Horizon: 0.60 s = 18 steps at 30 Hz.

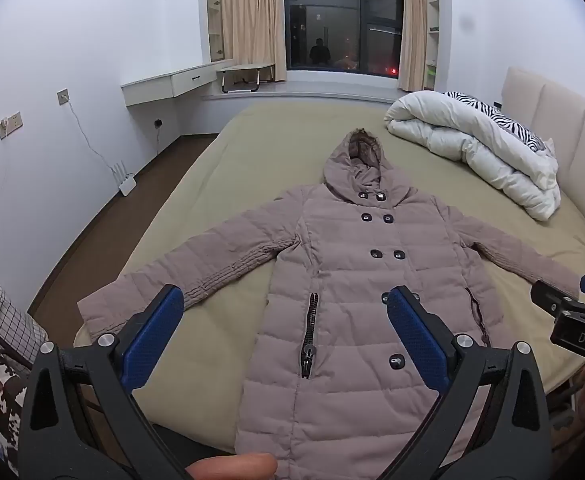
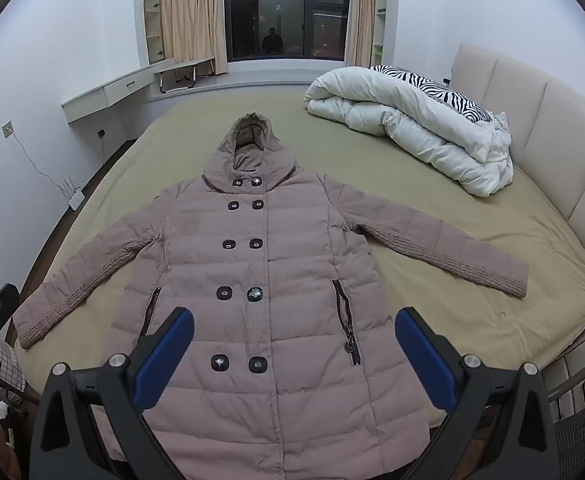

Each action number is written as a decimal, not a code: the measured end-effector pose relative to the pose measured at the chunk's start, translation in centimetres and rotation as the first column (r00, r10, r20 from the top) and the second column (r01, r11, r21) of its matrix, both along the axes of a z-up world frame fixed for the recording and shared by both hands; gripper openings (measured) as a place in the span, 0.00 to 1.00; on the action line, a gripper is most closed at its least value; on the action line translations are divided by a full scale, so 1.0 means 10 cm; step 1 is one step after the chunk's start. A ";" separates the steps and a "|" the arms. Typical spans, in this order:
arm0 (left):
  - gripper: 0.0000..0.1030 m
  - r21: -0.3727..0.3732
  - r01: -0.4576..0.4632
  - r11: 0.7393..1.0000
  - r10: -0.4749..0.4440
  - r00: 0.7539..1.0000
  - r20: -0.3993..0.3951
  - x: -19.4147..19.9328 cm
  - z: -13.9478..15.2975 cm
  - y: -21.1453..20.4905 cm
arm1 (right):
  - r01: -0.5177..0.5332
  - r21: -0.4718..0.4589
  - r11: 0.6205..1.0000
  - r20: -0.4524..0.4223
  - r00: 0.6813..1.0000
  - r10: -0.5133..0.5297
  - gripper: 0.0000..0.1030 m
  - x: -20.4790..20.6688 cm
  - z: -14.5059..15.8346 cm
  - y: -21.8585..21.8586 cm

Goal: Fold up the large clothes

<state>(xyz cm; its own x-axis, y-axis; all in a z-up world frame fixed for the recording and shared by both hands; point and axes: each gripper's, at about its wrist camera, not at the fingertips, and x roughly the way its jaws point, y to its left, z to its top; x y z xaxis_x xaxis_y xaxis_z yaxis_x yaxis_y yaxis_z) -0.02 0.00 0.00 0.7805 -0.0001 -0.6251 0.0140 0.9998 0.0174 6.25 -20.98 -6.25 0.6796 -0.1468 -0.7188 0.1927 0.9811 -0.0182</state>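
A dusty-pink hooded puffer coat (image 1: 344, 280) lies flat, front up, on the bed, hood toward the window and both sleeves spread out; it also shows in the right wrist view (image 2: 268, 280). Its hem hangs over the near bed edge. My left gripper (image 1: 284, 308) is open and empty, held above the coat's lower left part. My right gripper (image 2: 294, 328) is open and empty, held above the coat's lower right part. The right gripper's tip (image 1: 564, 304) shows at the right edge of the left wrist view, near the right sleeve cuff.
The bed (image 2: 472, 280) has an olive sheet. A rolled white duvet (image 2: 412, 120) with a zebra pillow (image 2: 432, 84) lies at the padded headboard (image 2: 552, 128). A checked basket (image 1: 8, 320) stands on the floor at left. A chair (image 2: 580, 420) stands at right.
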 end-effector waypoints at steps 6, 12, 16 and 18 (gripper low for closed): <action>1.00 0.000 0.007 1.000 -0.007 1.000 -0.003 -0.01 0.00 -0.02 | 0.001 -0.002 1.000 -0.002 1.000 -0.001 1.00 0.00 -0.01 0.01; 1.00 -0.004 0.005 1.000 -0.005 1.000 -0.006 -0.02 0.02 -0.01 | 0.000 -0.004 1.000 -0.004 1.000 0.000 1.00 -0.01 -0.02 0.00; 1.00 -0.003 0.004 1.000 -0.004 1.000 -0.011 -0.01 -0.01 -0.02 | 0.000 -0.007 1.000 -0.007 1.000 0.000 1.00 -0.01 -0.04 0.00; 1.00 -0.002 0.004 1.000 -0.004 1.000 -0.013 -0.01 0.00 -0.04 | 0.001 -0.005 1.000 -0.007 1.000 -0.001 1.00 -0.02 -0.04 0.00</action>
